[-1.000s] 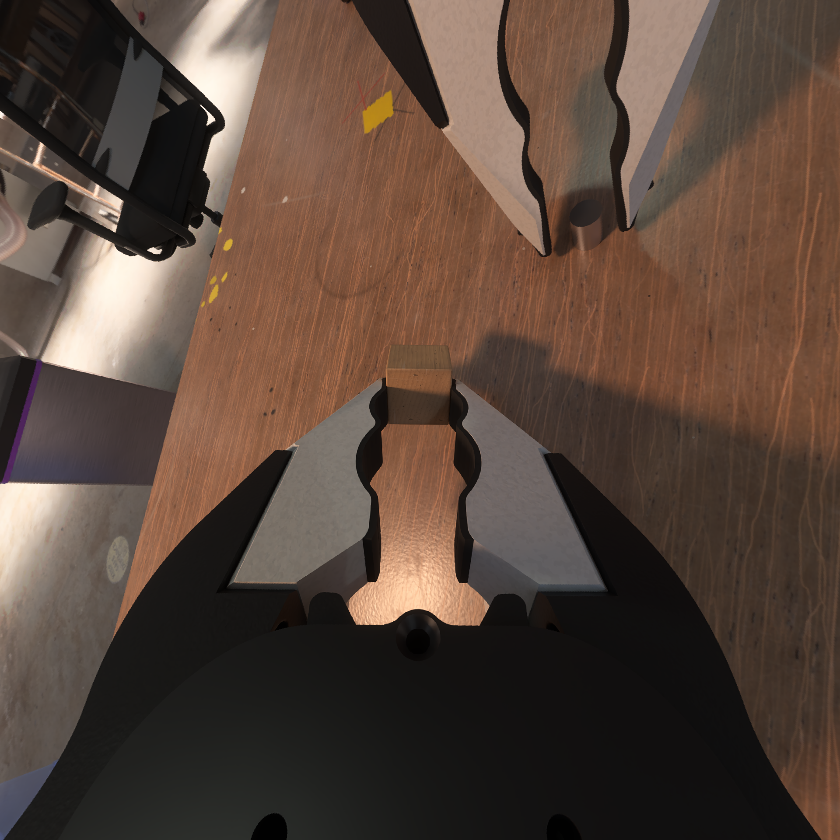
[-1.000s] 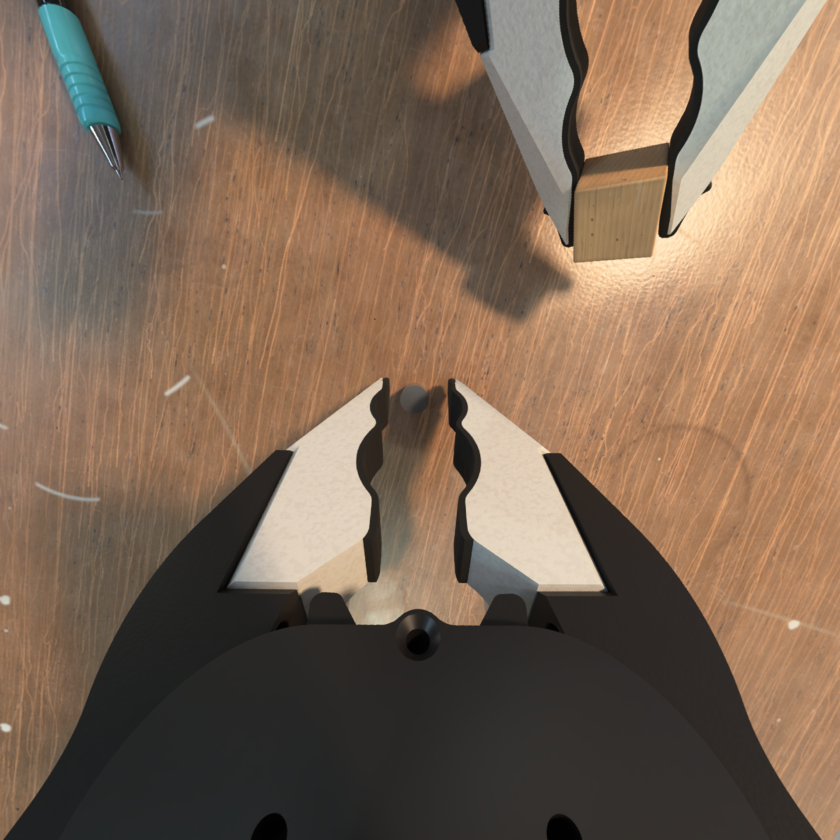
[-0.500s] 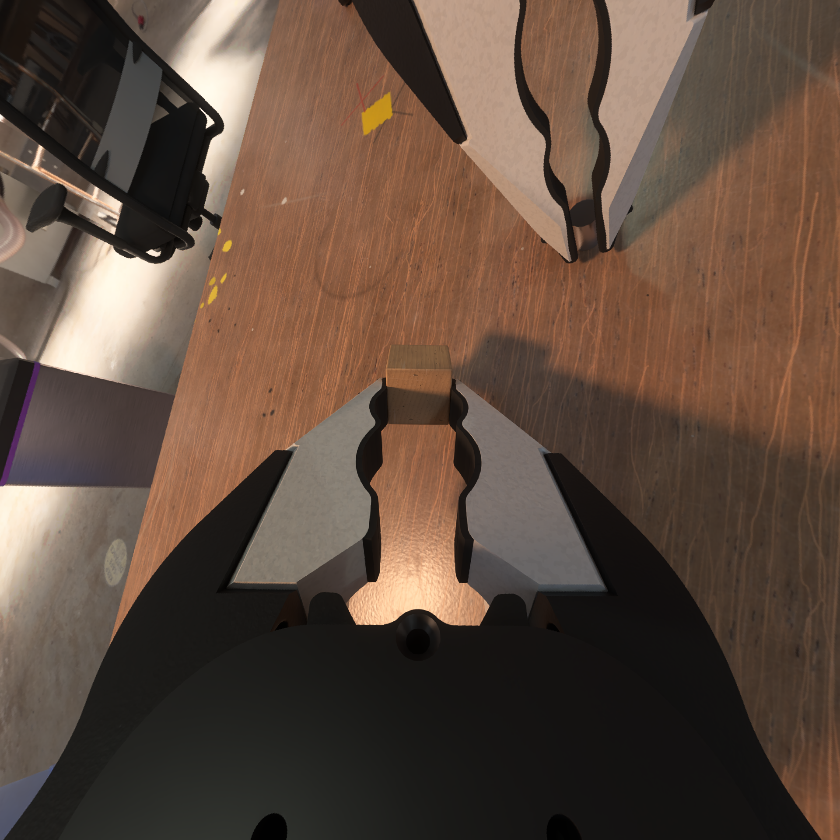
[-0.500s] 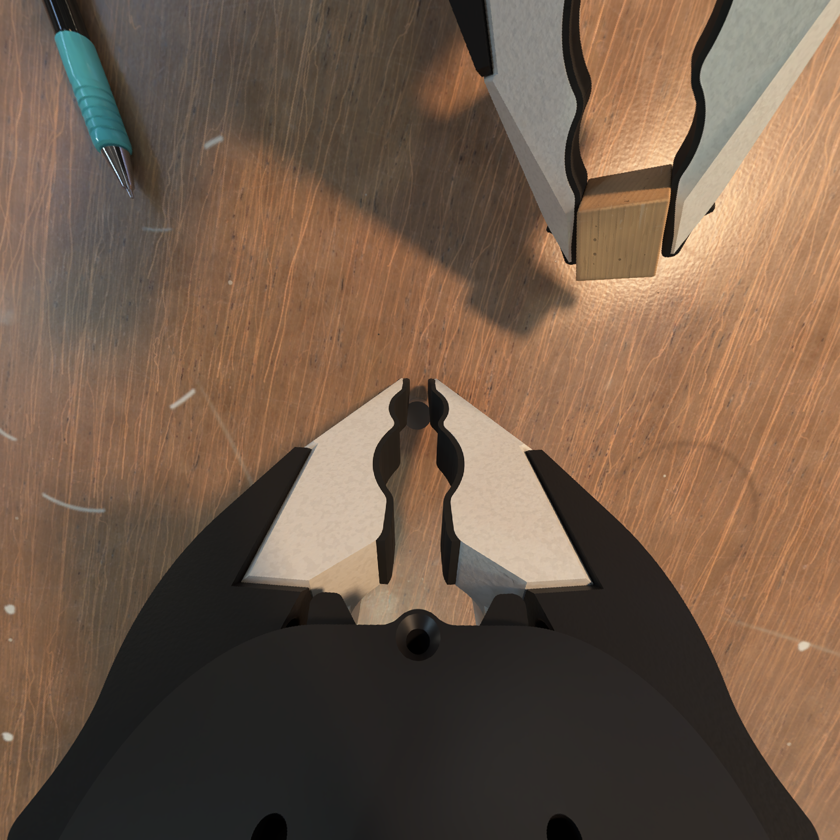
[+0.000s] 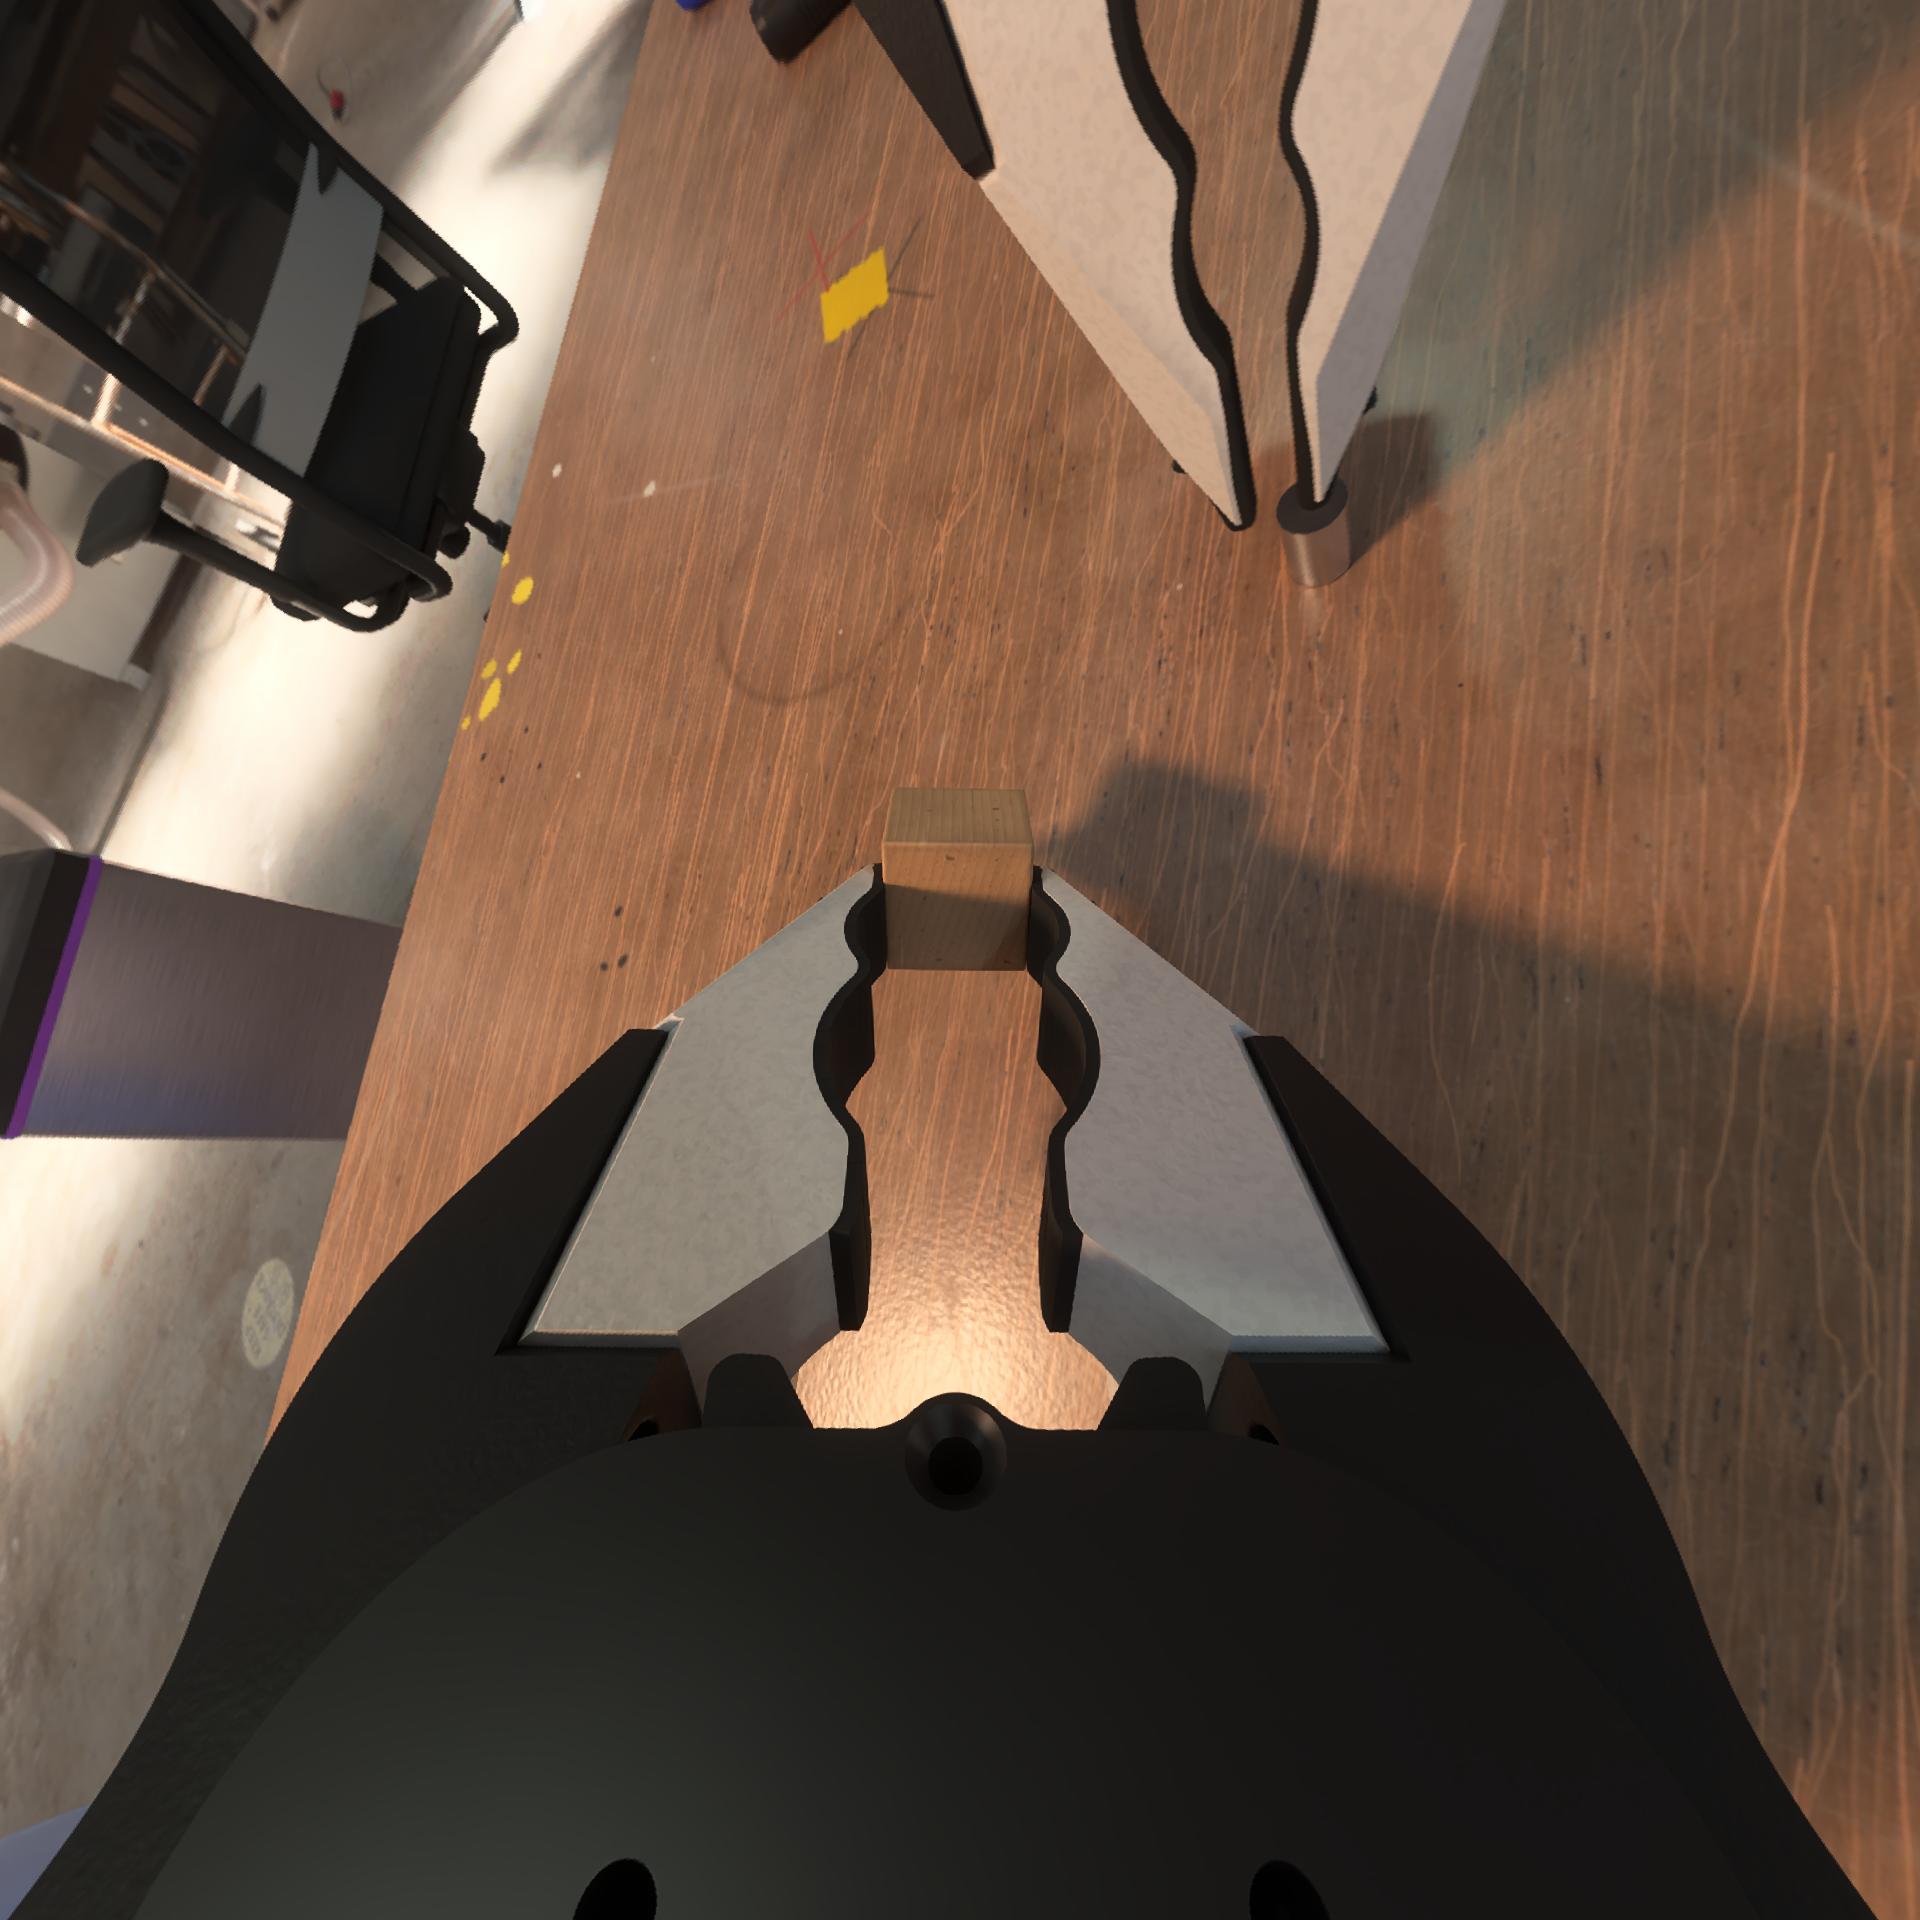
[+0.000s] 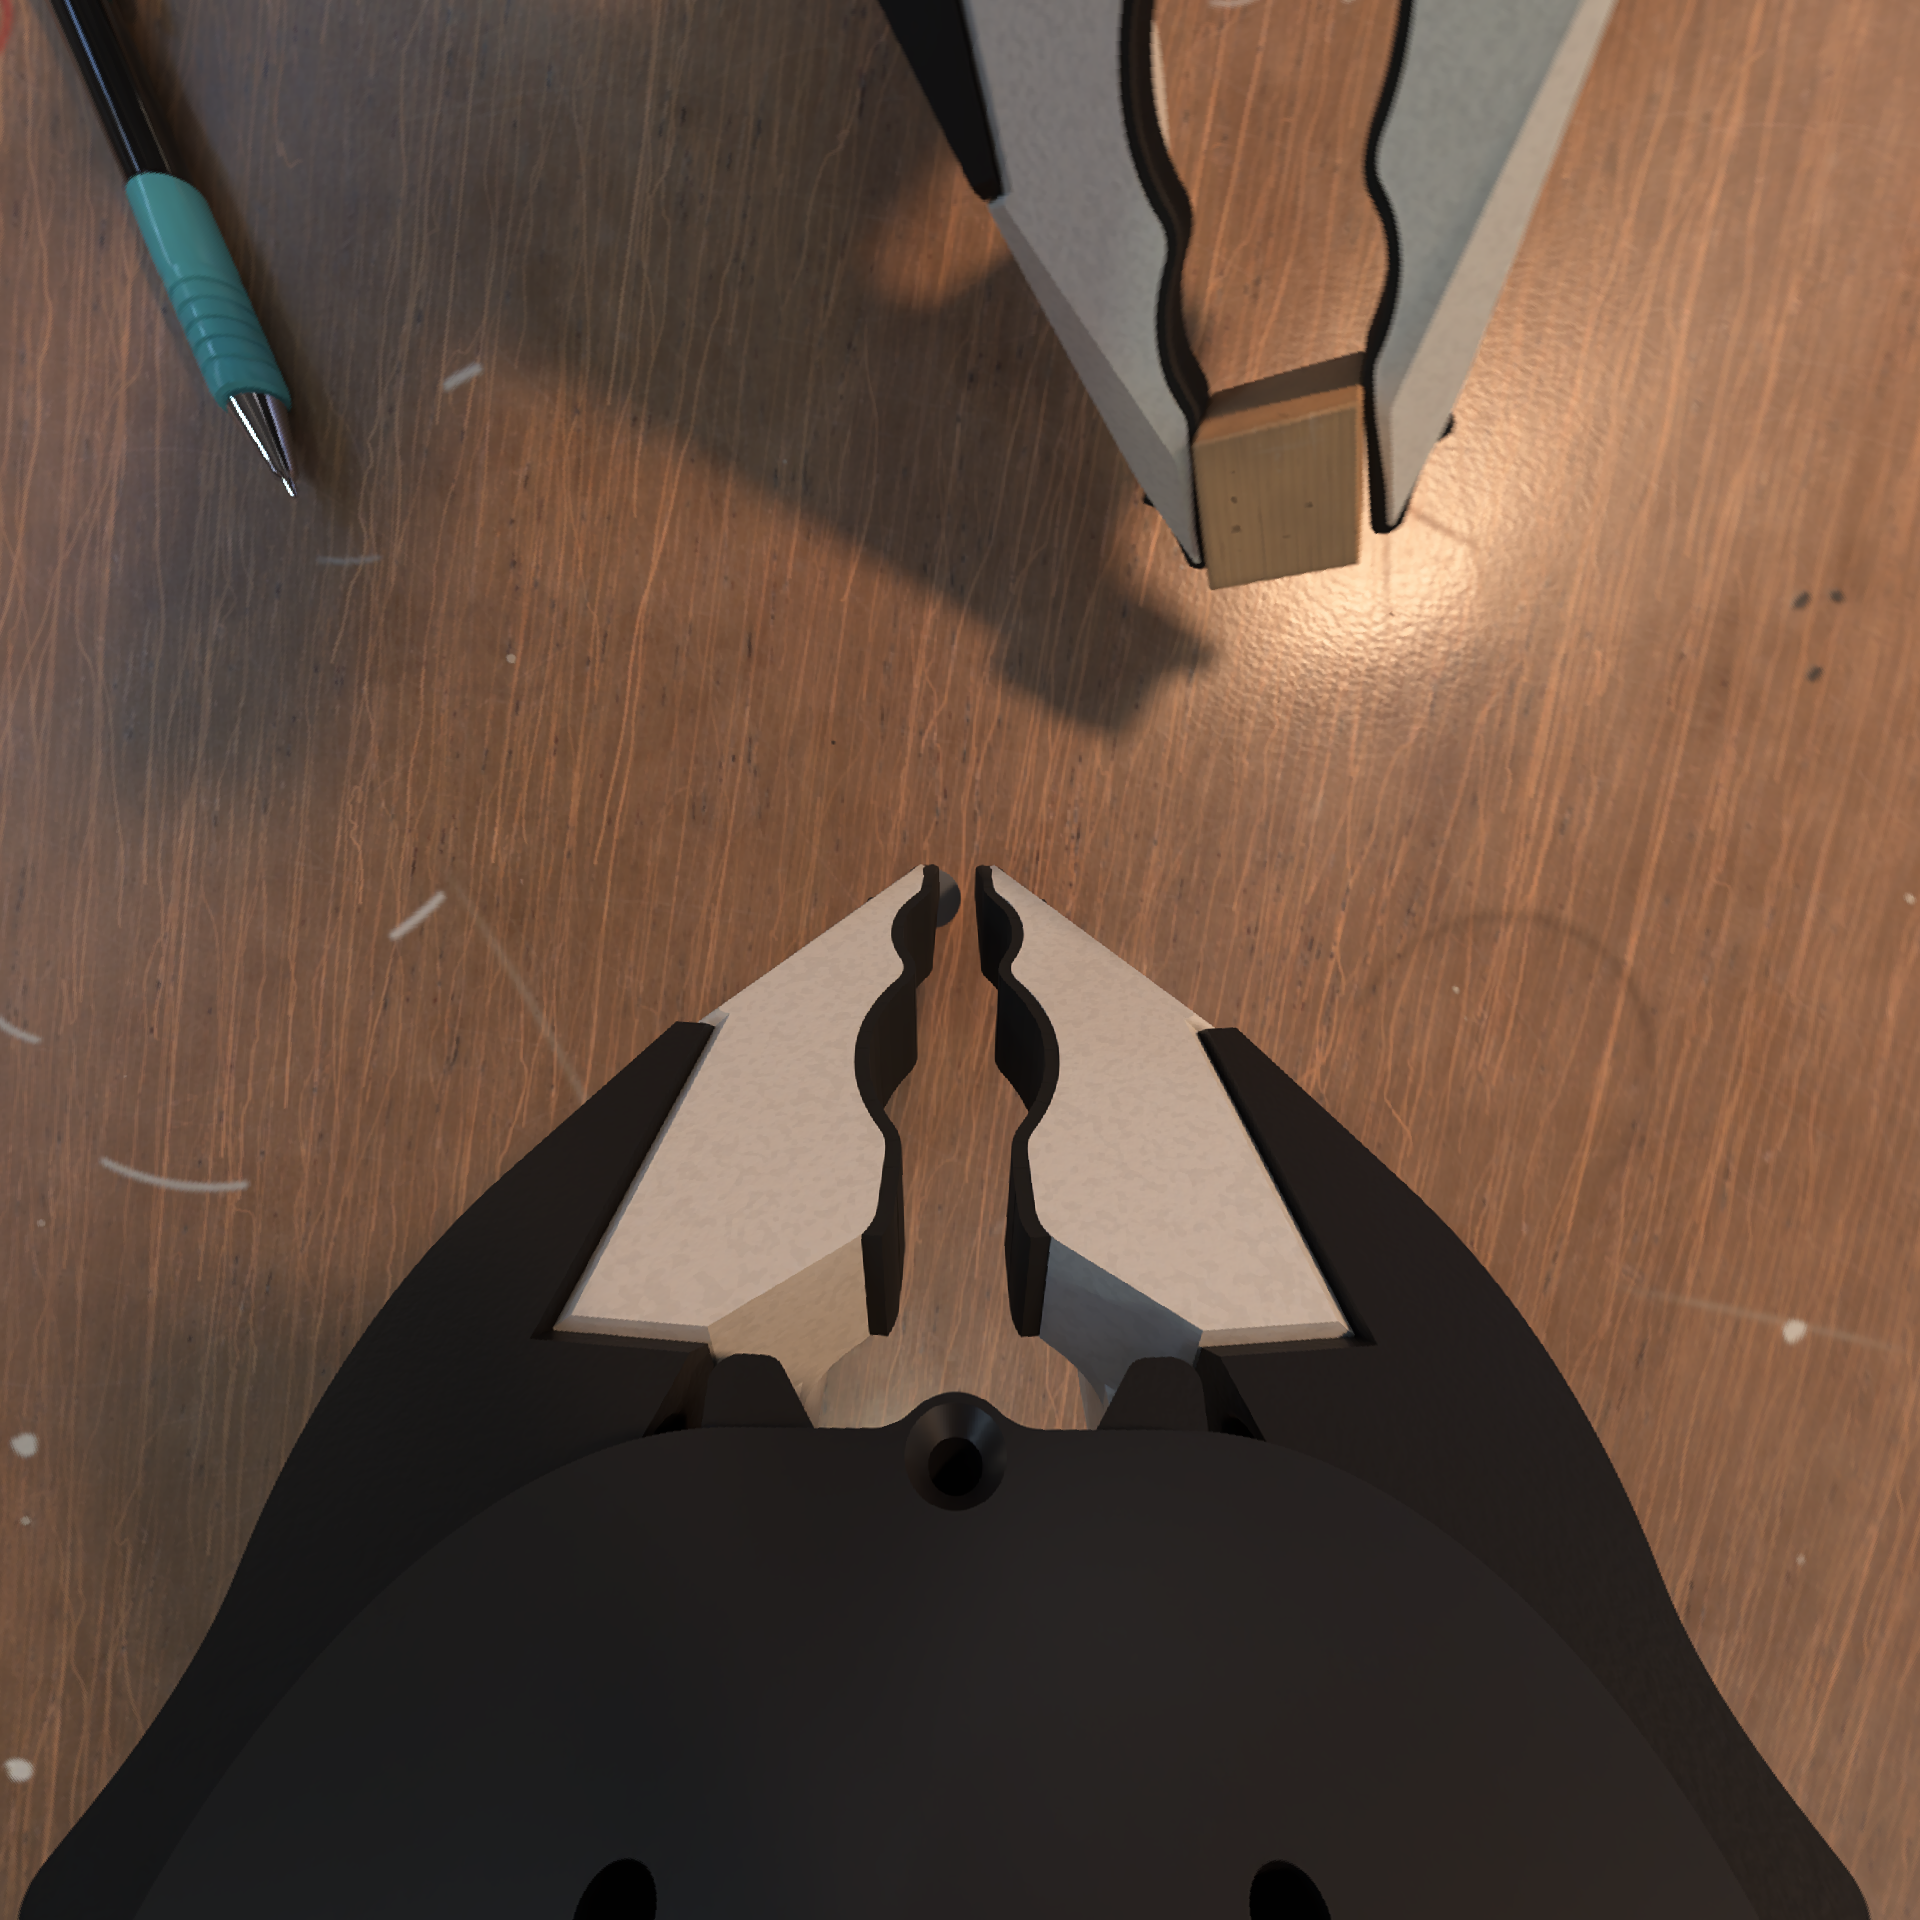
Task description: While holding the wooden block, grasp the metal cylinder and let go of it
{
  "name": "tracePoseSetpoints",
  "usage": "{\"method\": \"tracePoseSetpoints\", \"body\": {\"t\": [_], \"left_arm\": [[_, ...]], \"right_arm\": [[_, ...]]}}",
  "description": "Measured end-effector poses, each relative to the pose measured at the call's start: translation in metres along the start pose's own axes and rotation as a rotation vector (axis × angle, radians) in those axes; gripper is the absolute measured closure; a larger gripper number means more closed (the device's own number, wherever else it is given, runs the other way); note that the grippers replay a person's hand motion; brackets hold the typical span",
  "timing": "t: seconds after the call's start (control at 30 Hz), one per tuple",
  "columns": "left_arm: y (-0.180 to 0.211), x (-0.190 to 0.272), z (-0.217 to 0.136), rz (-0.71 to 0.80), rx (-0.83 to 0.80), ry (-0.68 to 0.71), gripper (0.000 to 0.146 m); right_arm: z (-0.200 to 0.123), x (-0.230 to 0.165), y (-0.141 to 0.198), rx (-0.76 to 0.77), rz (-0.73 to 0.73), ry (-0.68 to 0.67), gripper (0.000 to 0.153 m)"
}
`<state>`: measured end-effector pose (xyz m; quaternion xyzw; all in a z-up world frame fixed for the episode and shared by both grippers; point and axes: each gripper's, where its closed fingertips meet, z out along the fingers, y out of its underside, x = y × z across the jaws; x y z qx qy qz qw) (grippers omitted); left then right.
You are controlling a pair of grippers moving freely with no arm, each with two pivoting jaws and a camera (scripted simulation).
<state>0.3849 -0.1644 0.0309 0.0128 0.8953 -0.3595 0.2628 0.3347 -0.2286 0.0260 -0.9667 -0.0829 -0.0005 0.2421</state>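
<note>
My left gripper (image 5: 956, 883) clamps the pale wooden block (image 5: 957, 888) between its fingertips, above the scratched, grained wooden table (image 5: 727, 582). My right gripper (image 6: 954, 896) is narrowed to a slim gap — the small grey metal cylinder (image 5: 1315, 540) sits under one fingertip, off-centre; I cannot tell whether it is gripped. A teal-grip pen (image 6: 197, 281) lies well apart.

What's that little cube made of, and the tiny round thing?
The cube looks like pale, unvarnished wood: matte tan faces with faint grain and specks. The small cylinder looks like metal: grey, with a dull brushed sheen down its side.
</note>
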Motion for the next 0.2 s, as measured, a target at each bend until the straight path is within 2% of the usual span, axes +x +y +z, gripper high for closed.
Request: {"method": "tracePoseSetpoints", "body": {"t": [0.2], "left_arm": [[-0.014,0.000,-0.005,0.014,0.086,-0.015,0.120]], "right_arm": [[-0.003,-0.001,0.007,0.034,0.037,0.039,0.146]]}}
